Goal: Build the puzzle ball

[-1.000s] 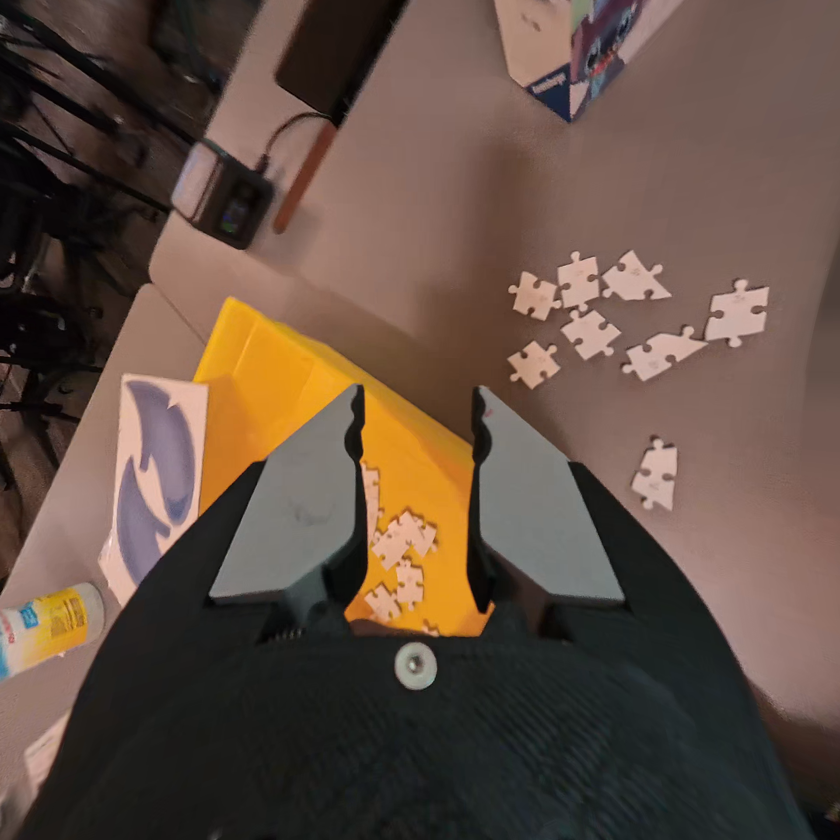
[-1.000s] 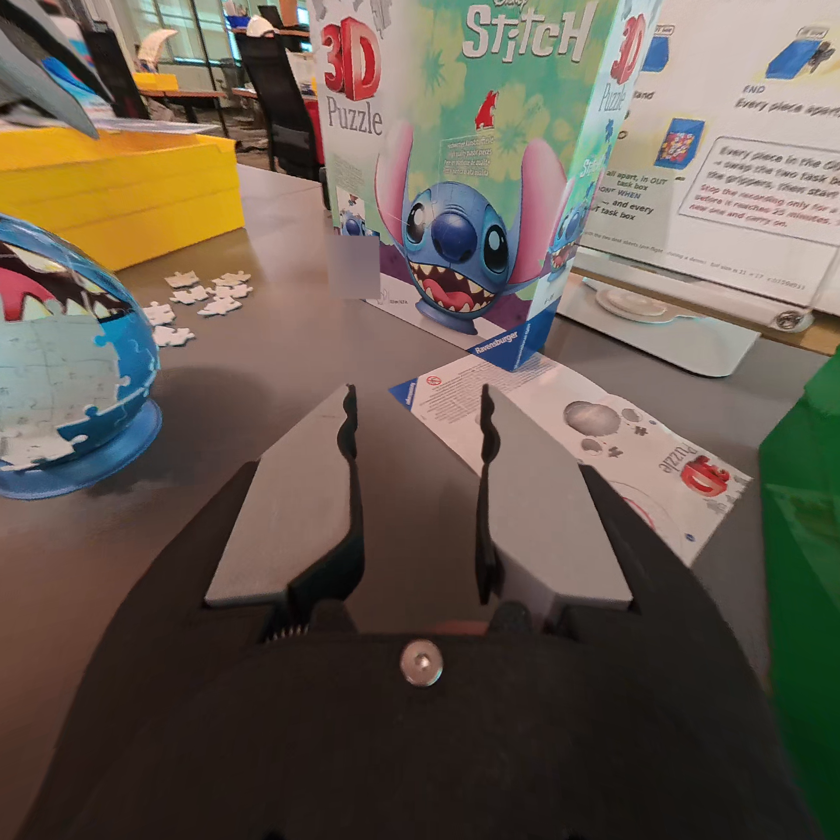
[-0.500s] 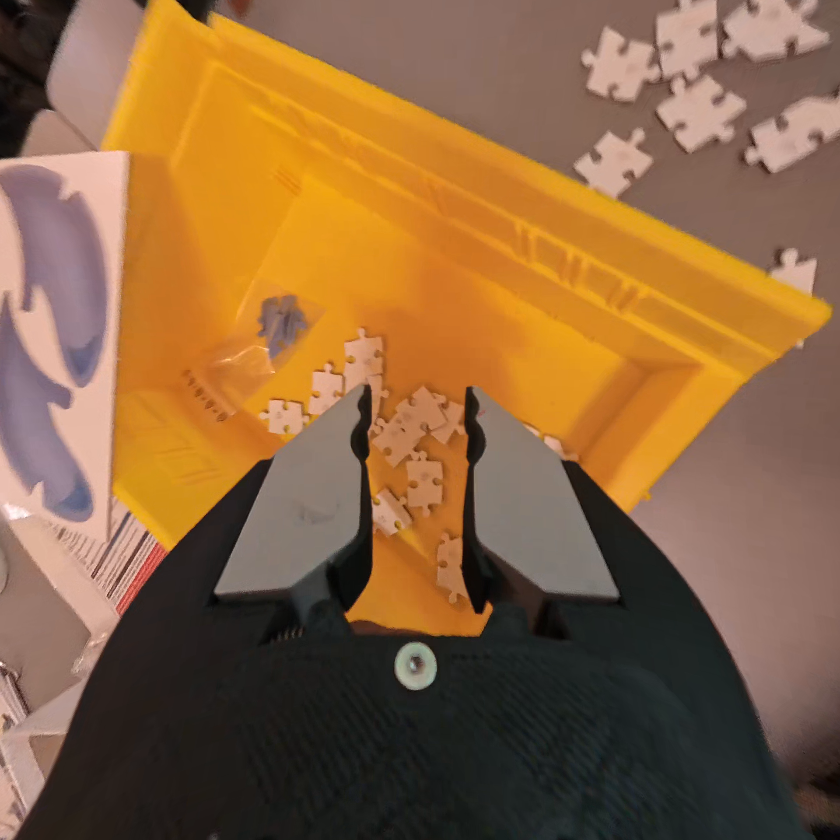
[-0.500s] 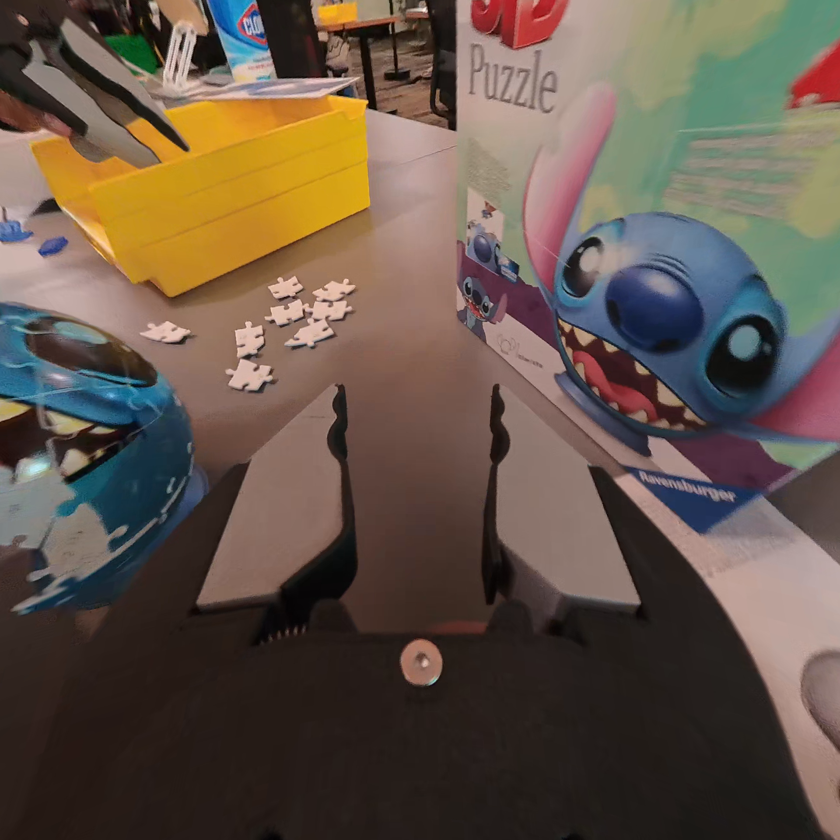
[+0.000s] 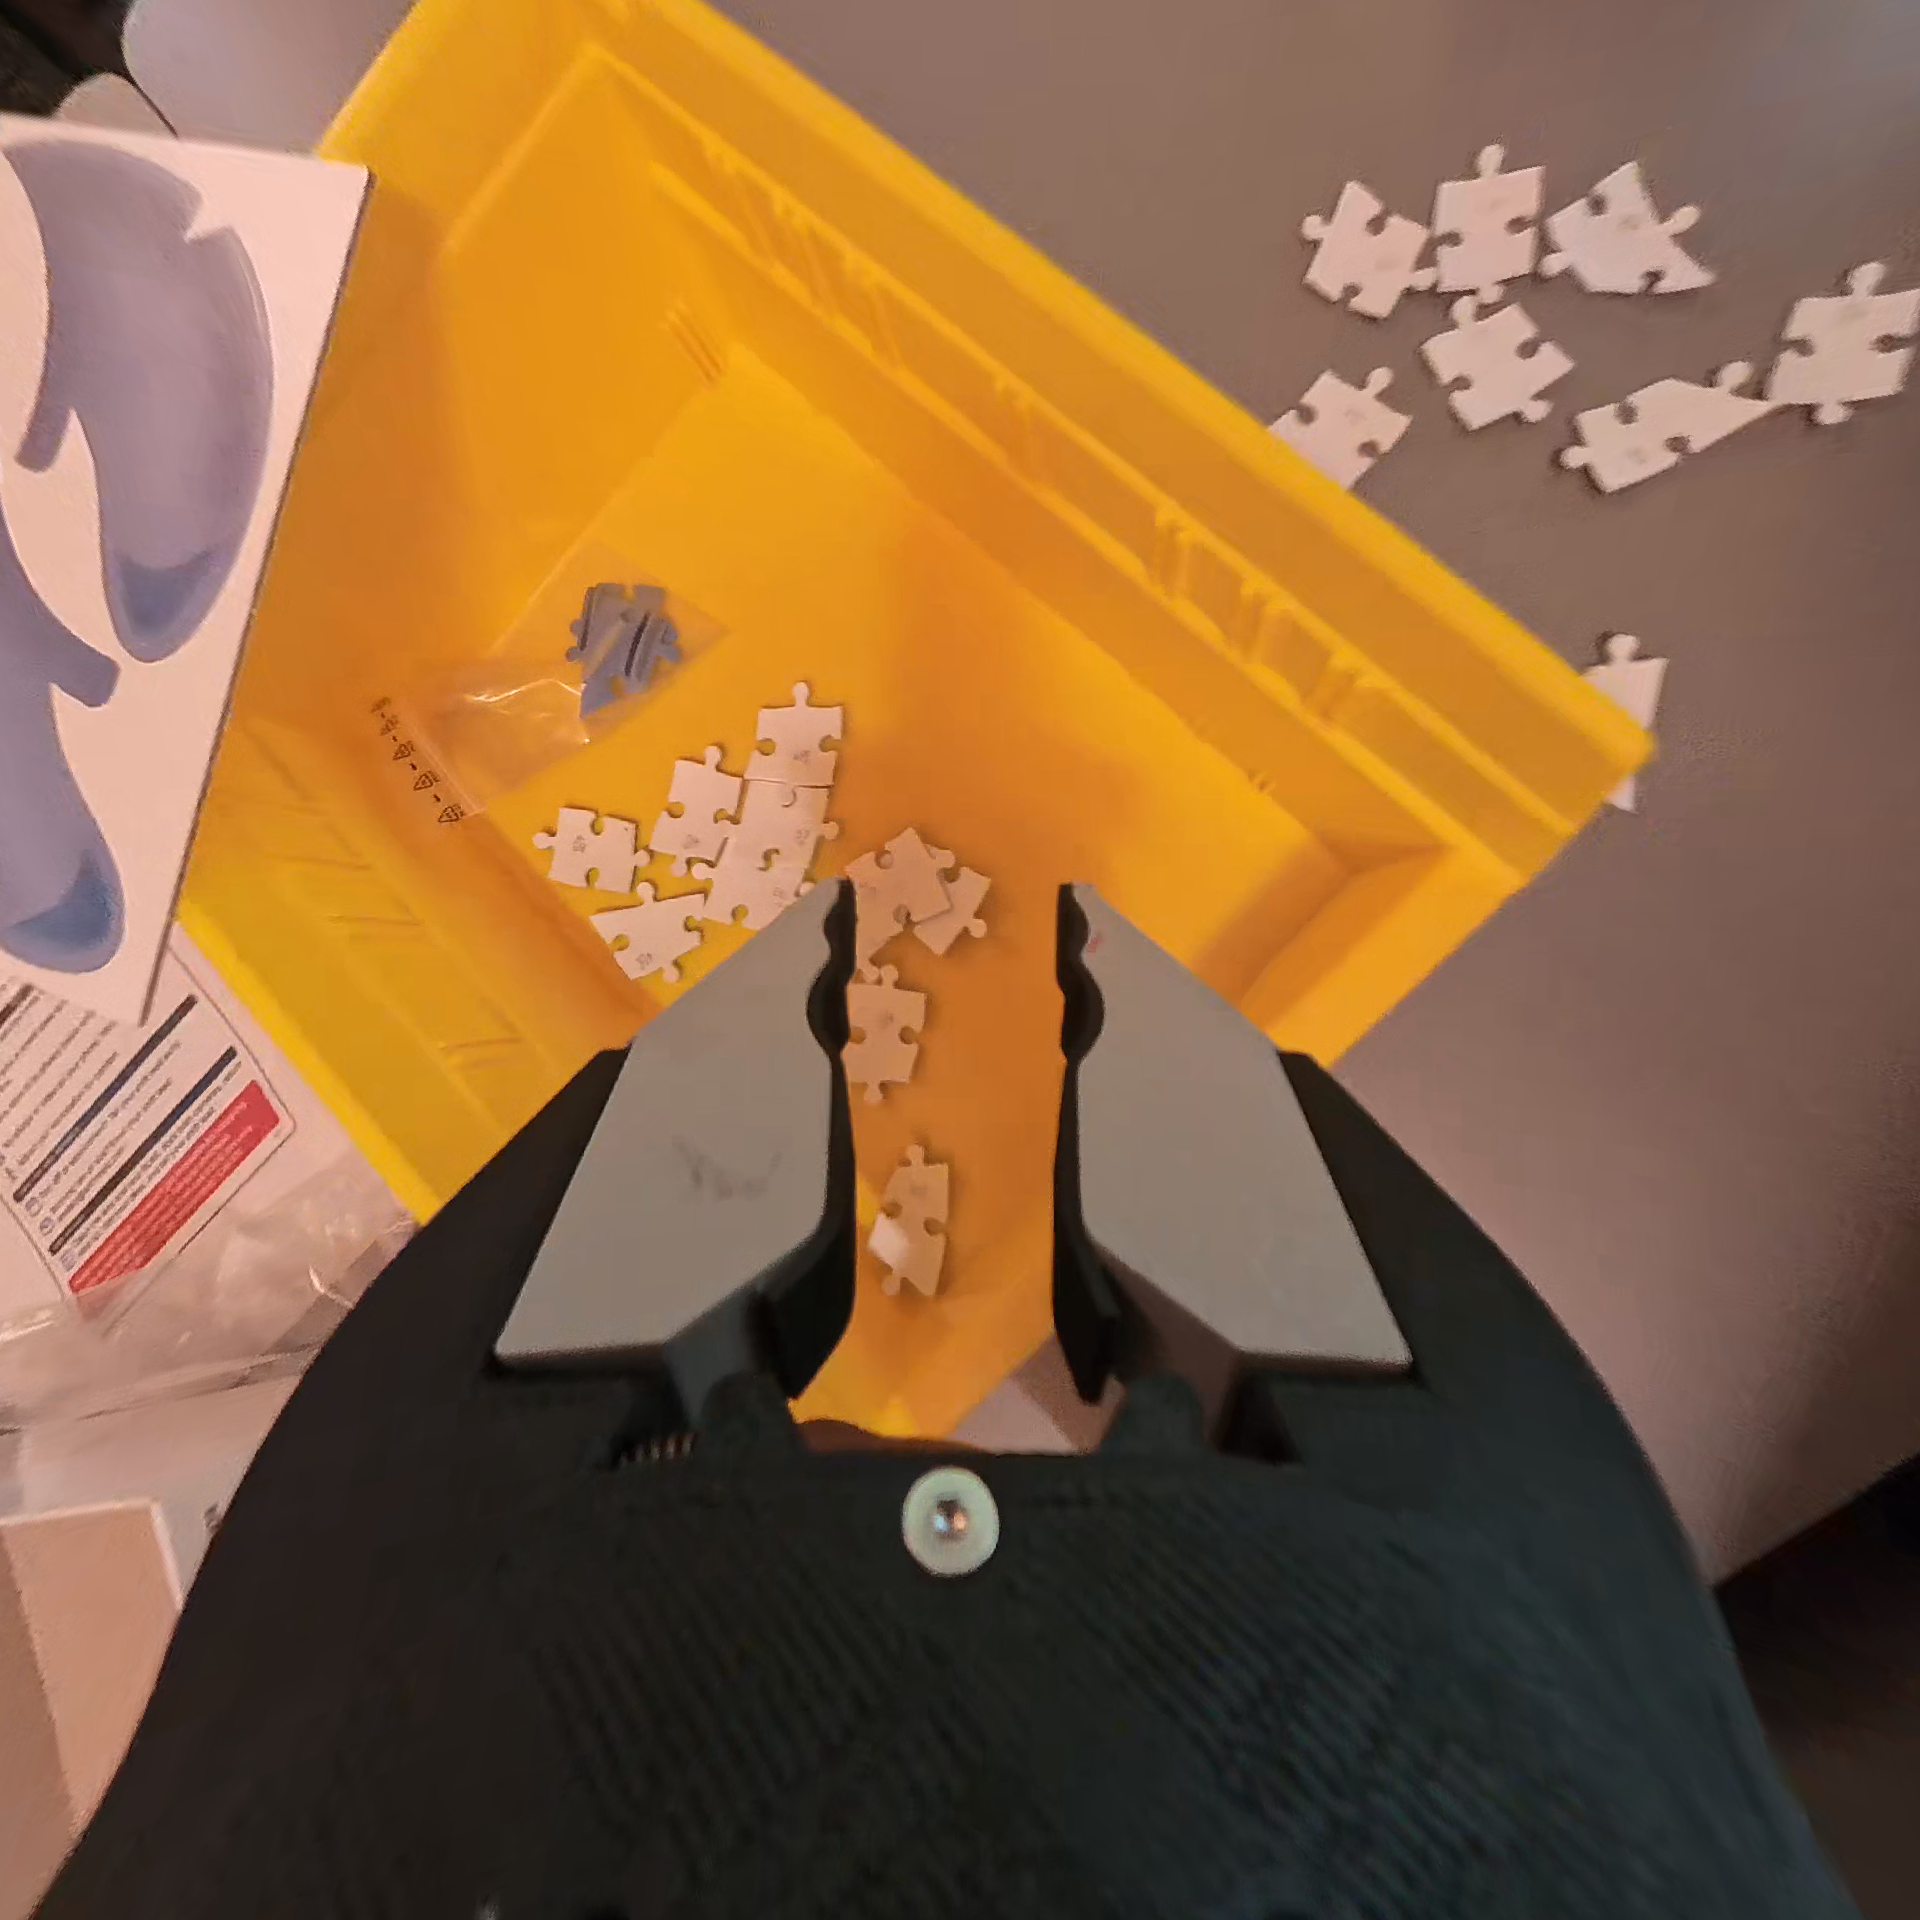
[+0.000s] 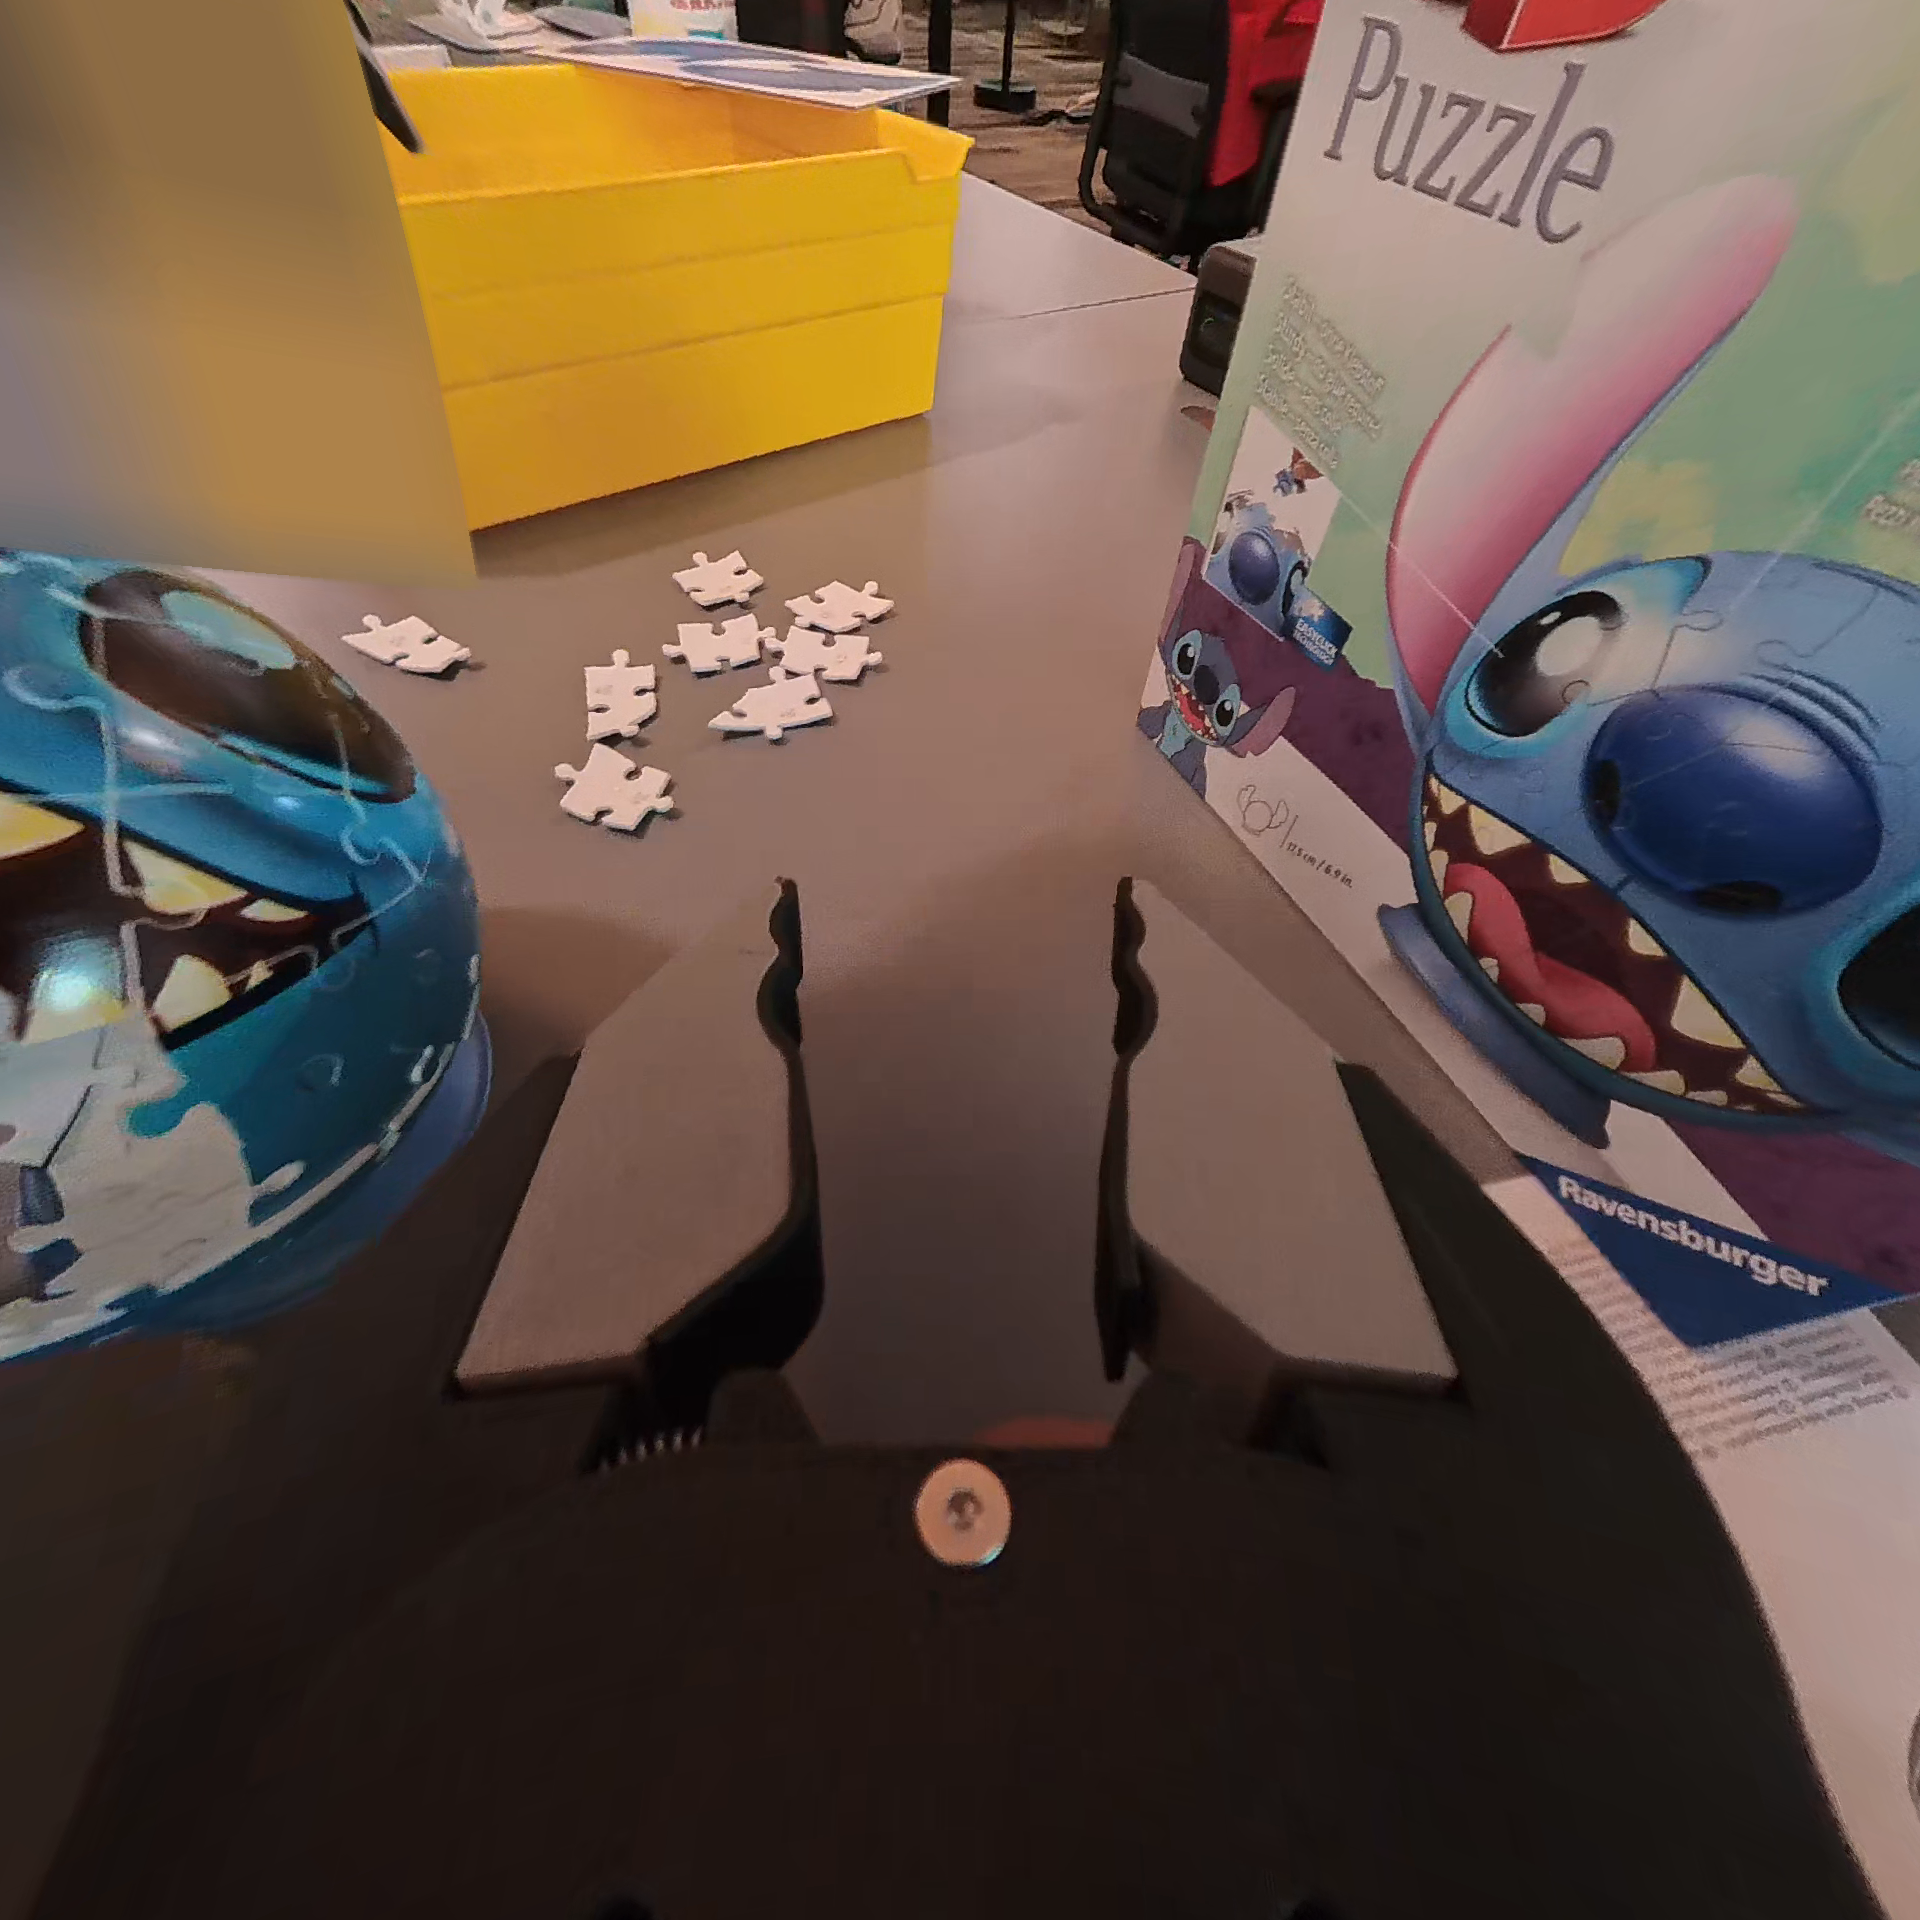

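Note:
My left gripper (image 5: 954, 914) is open and empty, held above the yellow bin (image 5: 1039, 436). Several white puzzle pieces (image 5: 727, 831) lie face down on the bin floor, some between and just beyond my fingertips. More loose white pieces (image 5: 1496, 353) lie on the grey table right of the bin. My right gripper (image 6: 954, 904) is open and empty above the table. The partly built blue puzzle ball (image 6: 208, 956) sits on its blue stand at the left of the right wrist view. Loose pieces (image 6: 727, 675) lie ahead of it, before the yellow bin (image 6: 675, 291).
A small clear bag with blue parts (image 5: 613, 655) lies in the bin. A white sheet with blue shapes (image 5: 135, 468) rests on the bin's left edge. The tall puzzle box (image 6: 1558, 571) stands at the right, with a leaflet (image 6: 1766, 1382) beside it. My right fingertips sit around 40 cm from my left ones.
My left gripper has swung from the table over the yellow bin and lowered toward the pieces inside. My right gripper has turned left toward the ball and loose pieces, and its jaws stand slightly wider.

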The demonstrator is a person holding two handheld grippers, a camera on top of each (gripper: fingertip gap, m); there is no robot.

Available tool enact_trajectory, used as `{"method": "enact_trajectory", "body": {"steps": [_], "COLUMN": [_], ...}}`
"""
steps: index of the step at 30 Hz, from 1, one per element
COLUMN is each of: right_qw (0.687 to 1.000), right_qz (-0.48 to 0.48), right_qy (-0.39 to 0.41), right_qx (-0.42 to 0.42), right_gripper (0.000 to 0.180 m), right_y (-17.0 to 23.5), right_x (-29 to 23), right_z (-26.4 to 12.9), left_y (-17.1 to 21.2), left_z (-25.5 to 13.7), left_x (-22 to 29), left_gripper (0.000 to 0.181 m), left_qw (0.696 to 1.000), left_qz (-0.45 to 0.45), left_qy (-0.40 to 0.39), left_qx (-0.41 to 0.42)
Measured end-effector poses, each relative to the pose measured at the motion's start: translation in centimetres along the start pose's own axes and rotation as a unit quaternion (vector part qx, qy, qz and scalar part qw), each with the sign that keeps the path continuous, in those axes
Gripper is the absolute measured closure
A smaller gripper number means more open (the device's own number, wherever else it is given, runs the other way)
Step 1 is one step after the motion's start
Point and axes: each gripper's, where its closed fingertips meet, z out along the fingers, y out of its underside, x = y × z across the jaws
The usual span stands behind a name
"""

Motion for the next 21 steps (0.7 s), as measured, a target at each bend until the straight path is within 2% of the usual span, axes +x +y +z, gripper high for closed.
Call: {"method": "enact_trajectory", "body": {"steps": [4, 9, 16, 21], "right_qw": [1.0, 1.0, 0.999, 0.999], "right_qz": [0.0, -0.016, -0.032, -0.028], "right_qy": [0.001, 0.026, 0.038, 0.038], "right_qx": [0.005, 0.006, 0.002, -0.001], "right_gripper": [0.124, 0.124, 0.124, 0.124], "right_y": [0.1, 0.1, 0.3, 0.4], "right_x": [0.0, 0.9, 0.7, 0.8], "right_z": [-0.6, -0.1, 0.1, 0.3], "left_y": [0.4, 1.0, 2.3, 3.5], "left_z": [-1.1, -1.7, -2.9, -3.0], "left_x": [0.7, 0.1, 1.3, -1.2], "left_gripper": [0.147, 0.146, 0.145, 0.146], "left_qw": [1.0, 0.998, 0.997, 0.996], "left_qz": [0.019, -0.028, -0.066, -0.048], "left_qy": [-0.017, -0.057, -0.037, -0.08], "left_qx": [-0.013, -0.007, 0.019, -0.003]}}
